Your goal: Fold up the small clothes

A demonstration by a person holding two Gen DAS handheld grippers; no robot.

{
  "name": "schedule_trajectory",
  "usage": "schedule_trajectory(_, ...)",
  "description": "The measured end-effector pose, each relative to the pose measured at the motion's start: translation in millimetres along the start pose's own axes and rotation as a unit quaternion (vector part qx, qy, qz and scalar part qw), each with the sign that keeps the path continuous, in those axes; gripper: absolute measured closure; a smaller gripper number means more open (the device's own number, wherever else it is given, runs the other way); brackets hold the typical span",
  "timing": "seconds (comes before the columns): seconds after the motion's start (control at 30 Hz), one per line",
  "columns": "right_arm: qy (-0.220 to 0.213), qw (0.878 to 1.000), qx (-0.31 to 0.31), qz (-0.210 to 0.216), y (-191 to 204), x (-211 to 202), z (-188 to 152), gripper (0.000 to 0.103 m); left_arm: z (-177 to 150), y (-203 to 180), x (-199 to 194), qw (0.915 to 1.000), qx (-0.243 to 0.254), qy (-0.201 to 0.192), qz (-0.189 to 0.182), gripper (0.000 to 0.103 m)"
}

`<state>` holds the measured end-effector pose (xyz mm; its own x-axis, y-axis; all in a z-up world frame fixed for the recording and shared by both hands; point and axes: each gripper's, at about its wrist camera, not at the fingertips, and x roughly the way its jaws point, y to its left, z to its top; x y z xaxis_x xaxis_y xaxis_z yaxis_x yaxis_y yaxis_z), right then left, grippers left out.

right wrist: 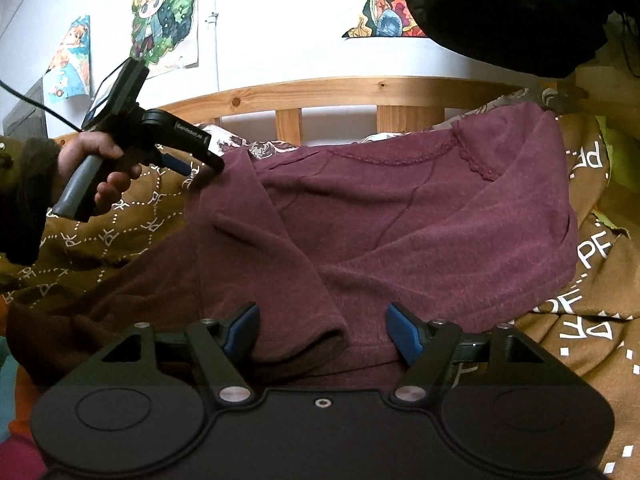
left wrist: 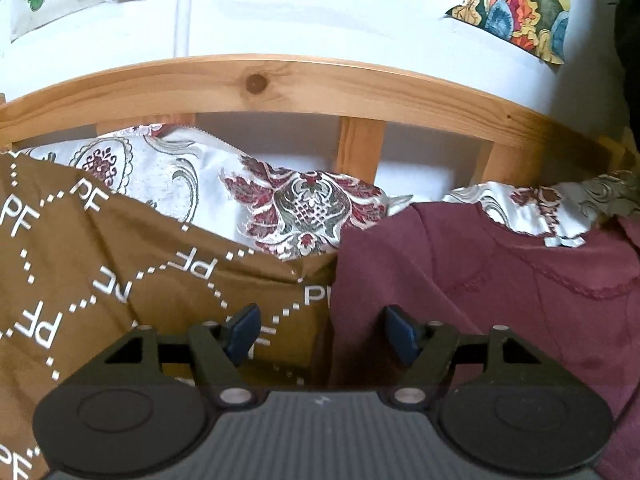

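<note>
The right gripper [right wrist: 322, 330] hangs low over the near hem of the one maroon shirt [right wrist: 400, 220], its blue-padded fingers [right wrist: 404, 334] spread wide and grasping nothing; a folded sleeve end lies just in front of the gap between them. The shirt lies spread on a brown blanket [right wrist: 592, 308] printed with white dotted lines and letters. Brown blanket shows past the shirt's right edge and past its left edge, so there is open cloth on both sides.

Farther left in the same view, a hand [right wrist: 96, 164] holds the left gripper [right wrist: 202, 164] at the shirt's far left corner. Its own camera shows the left gripper [left wrist: 322, 330] released, fingers [left wrist: 244, 330] apart, straddling the line where the shirt's edge [left wrist: 480, 300] meets the blanket [left wrist: 80, 280]; whether a pad touches the cloth I cannot tell.

Beyond the shirt lie two white pillows with red and grey flowers, one at left [left wrist: 248, 196] and one at right [left wrist: 540, 204]. Behind them stands one wooden headboard [left wrist: 280, 84], then the white wall with four drawings [right wrist: 168, 20] in the right wrist view.
</note>
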<state>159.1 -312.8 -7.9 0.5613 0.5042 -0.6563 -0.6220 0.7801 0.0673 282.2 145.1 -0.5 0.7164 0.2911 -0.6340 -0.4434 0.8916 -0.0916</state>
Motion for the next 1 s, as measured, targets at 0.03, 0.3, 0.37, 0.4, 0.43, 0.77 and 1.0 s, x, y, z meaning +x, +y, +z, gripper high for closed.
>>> schedule_trajectory(0.03,-0.001,1.000,-0.001,-0.001,0.0,0.4,0.5,0.027,0.7,-2.1,4.7,1.0000,0.000,0.000,0.004,0.027)
schedule_trajectory(0.3,-0.007,1.000,0.002,-0.007,1.3,1.3,1.3,0.019,-5.2,-5.7,29.9,0.9981,-0.014,0.031,0.052,0.013)
schedule_trajectory(0.37,-0.008,1.000,0.002,-0.010,1.8,1.8,1.4,0.016,-4.7,-5.7,26.6,0.9977,-0.015,0.030,0.060,0.009)
schedule_trajectory(0.4,-0.008,1.000,0.002,-0.011,2.8,2.3,1.4,0.015,-4.0,-4.9,23.2,0.9976,-0.017,0.029,0.060,0.009)
schedule_trajectory(0.43,-0.008,1.000,0.001,-0.013,4.3,3.1,1.7,0.014,-3.7,-3.7,19.0,0.9979,-0.019,0.028,0.056,0.009)
schedule_trajectory(0.77,-0.025,0.999,-0.018,-0.042,8.3,-0.7,7.5,0.001,-28.0,12.0,-60.5,0.9995,0.005,0.026,0.020,0.001)
schedule_trajectory(1.0,-0.031,0.996,-0.043,-0.072,25.0,-11.5,14.3,0.001,-74.3,21.7,-135.7,0.9990,0.030,0.025,-0.020,0.001)
